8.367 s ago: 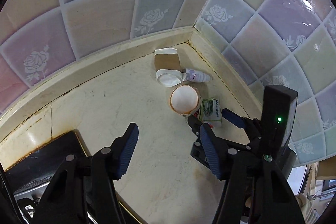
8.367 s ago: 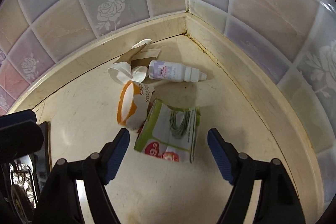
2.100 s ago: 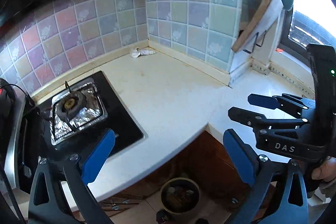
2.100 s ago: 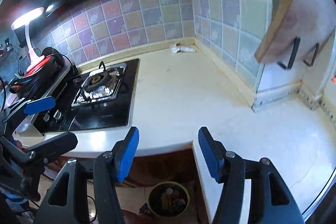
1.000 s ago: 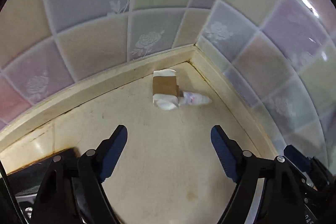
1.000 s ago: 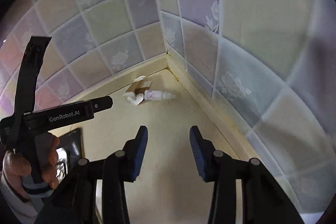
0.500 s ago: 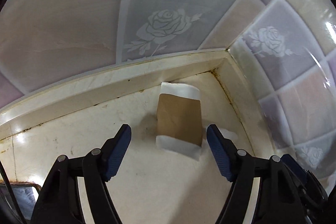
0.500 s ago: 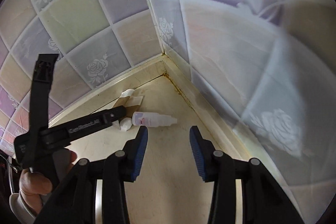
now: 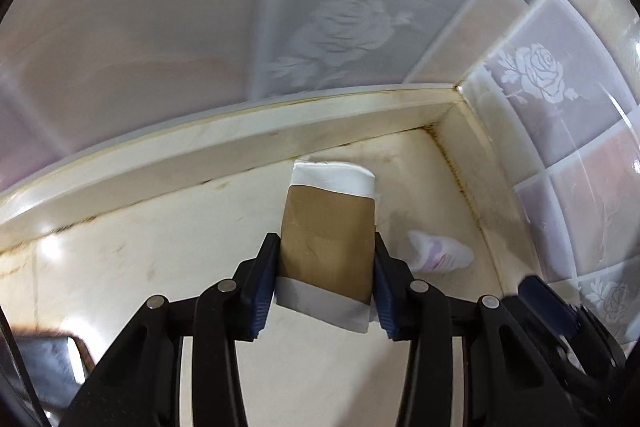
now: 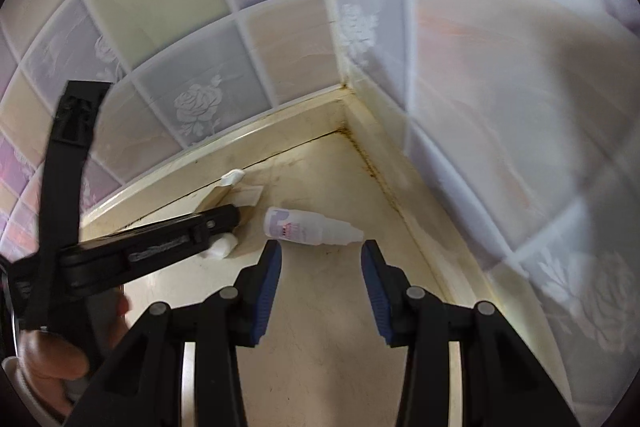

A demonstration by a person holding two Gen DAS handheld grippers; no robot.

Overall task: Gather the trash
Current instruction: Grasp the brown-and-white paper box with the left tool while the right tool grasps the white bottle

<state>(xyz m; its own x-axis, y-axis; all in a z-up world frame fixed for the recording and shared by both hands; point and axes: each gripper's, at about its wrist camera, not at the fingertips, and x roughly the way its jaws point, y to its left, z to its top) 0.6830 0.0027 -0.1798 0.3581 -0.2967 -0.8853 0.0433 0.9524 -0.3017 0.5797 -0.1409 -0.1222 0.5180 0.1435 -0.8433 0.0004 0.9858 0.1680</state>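
A flattened paper cup with a brown sleeve and white ends lies on the cream counter near the wall corner. My left gripper has the cup between its blue pads, which touch both edges of the sleeve while the jaws are closing. In the right wrist view the same gripper comes in from the left, over the cup. A small white dropper bottle lies just beyond my right gripper, which stands open with nothing between its fingers. The bottle shows blurred to the right of the cup.
Rose-patterned tiled walls meet in a corner behind a raised cream ledge, close to the trash. A black stove edge sits at the lower left. A person's hand holds the left gripper.
The left jaws have drawn in from wide apart to touching the cup's sides. The right gripper has come nearer to the bottle, its jaws unchanged.
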